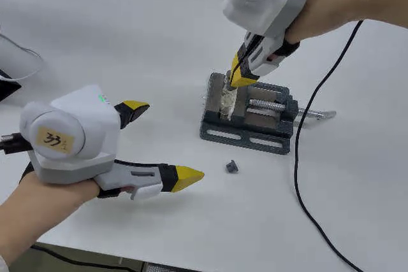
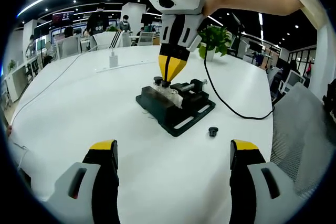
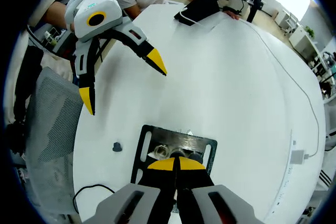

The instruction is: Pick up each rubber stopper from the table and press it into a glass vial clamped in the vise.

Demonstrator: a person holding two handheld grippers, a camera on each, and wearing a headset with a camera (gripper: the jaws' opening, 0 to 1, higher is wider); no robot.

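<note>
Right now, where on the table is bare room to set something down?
Bare: the table beyond the left gripper, and the front strip between the loose stopper and the cable. Crowded: around the vise, under the shut right gripper.

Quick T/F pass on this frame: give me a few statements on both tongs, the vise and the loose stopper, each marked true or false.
1. The left tongs are open and hold nothing. True.
2. The right tongs are spread wide above the vise. False: they are shut, tips pointing down at the top of the vise.
3. One loose stopper lies on the table. True.
4. That stopper touches the vise base. False: it lies apart from the vise, on bare table.
</note>
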